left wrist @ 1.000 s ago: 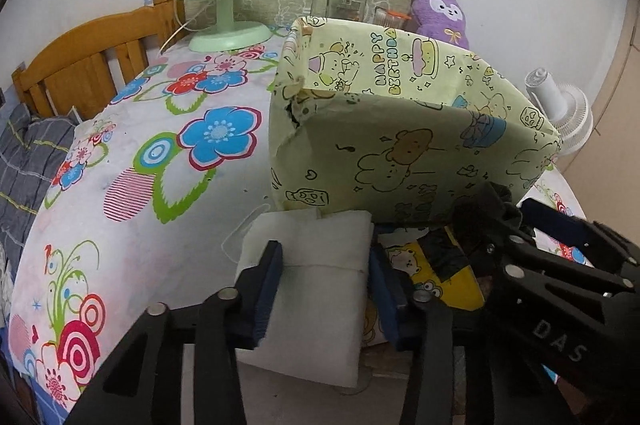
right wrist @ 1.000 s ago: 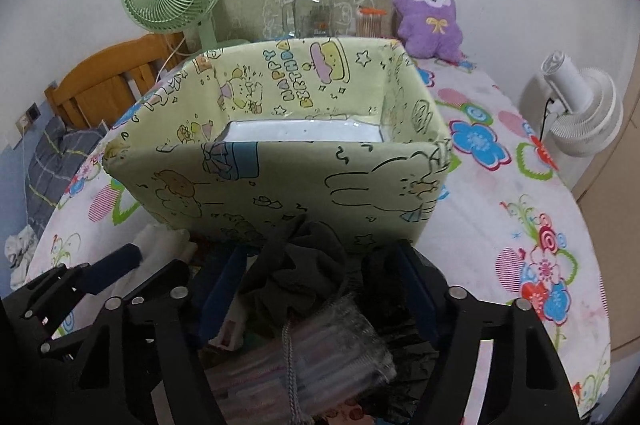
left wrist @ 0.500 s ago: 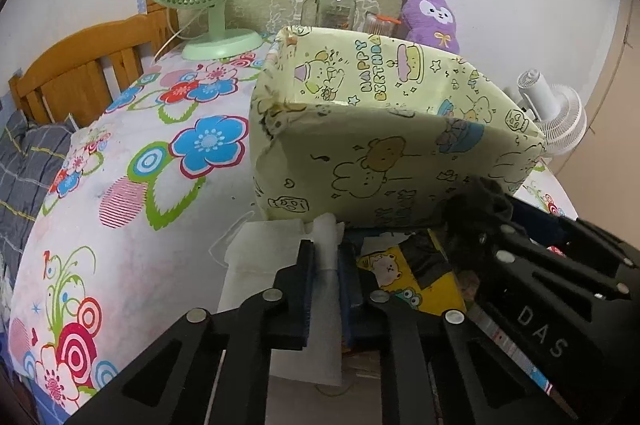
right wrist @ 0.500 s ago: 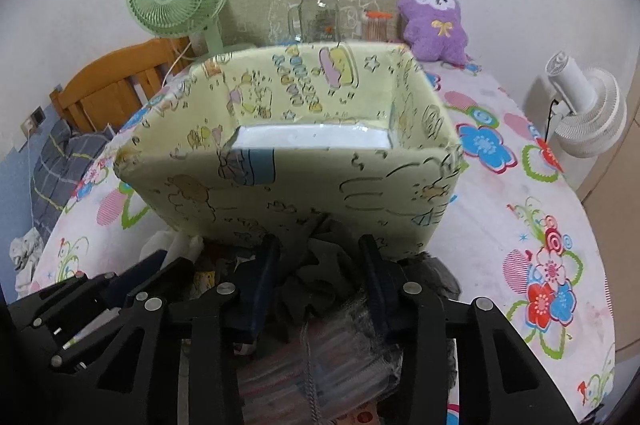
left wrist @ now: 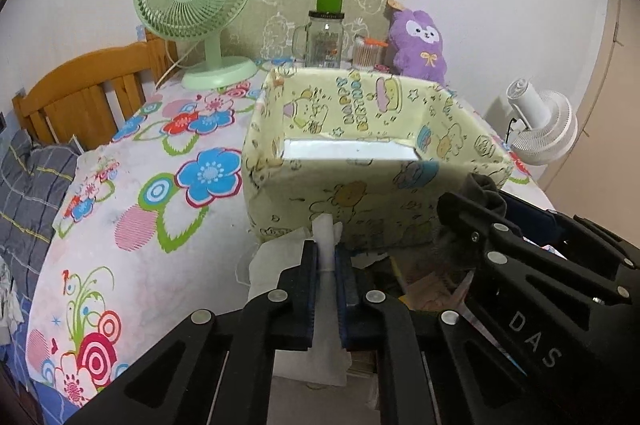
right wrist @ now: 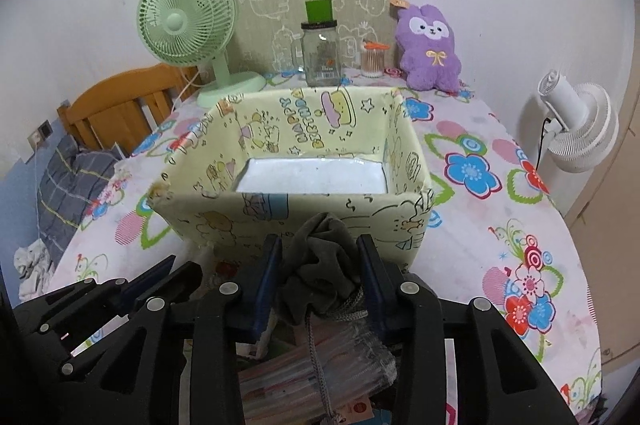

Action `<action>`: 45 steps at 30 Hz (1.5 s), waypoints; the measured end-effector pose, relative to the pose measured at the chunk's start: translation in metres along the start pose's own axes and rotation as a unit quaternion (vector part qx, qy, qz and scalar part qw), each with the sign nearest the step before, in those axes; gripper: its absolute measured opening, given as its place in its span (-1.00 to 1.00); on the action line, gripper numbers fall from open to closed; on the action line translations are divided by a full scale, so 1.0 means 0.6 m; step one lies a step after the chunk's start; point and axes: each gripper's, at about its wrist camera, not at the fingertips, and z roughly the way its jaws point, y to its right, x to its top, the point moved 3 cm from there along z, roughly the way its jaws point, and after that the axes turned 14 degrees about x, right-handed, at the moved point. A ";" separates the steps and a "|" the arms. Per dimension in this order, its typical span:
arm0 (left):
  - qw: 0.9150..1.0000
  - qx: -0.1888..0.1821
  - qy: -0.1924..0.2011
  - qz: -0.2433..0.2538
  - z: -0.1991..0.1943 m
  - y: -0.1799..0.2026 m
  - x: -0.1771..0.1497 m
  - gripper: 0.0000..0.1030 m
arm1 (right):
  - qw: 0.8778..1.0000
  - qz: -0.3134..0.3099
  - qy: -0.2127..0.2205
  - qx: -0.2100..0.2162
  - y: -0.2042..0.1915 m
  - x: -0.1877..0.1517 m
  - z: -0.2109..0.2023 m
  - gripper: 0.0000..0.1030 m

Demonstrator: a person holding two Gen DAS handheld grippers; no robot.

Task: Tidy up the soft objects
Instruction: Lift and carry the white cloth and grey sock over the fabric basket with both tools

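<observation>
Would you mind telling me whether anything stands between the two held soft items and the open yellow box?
Only the box's near wall. The white cloth and dark pouch sit below its rim, so both must clear it; the inside looks empty.

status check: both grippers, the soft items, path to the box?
Left gripper shut on white cloth. Right gripper shut on dark drawstring pouch. Yellow box just ahead, holds nothing visible. Nothing blocking.
</observation>
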 end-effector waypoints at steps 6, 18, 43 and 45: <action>1.000 0.001 0.024 0.000 -0.036 0.005 0.012 -0.90 | 1.000 -0.004 0.020 0.003 -0.007 0.012 -0.034 -0.19; 0.997 0.006 0.076 0.010 -0.115 0.021 0.039 -0.91 | 0.998 -0.013 0.060 0.008 -0.023 0.036 -0.110 -0.19; 0.991 -0.001 0.133 0.004 -0.159 0.026 0.118 -0.90 | 0.993 -0.023 0.113 0.005 -0.025 0.113 -0.173 -0.19; 0.991 0.001 0.135 0.004 -0.154 0.026 0.126 -0.90 | 0.993 -0.023 0.114 0.005 -0.022 0.123 -0.168 -0.19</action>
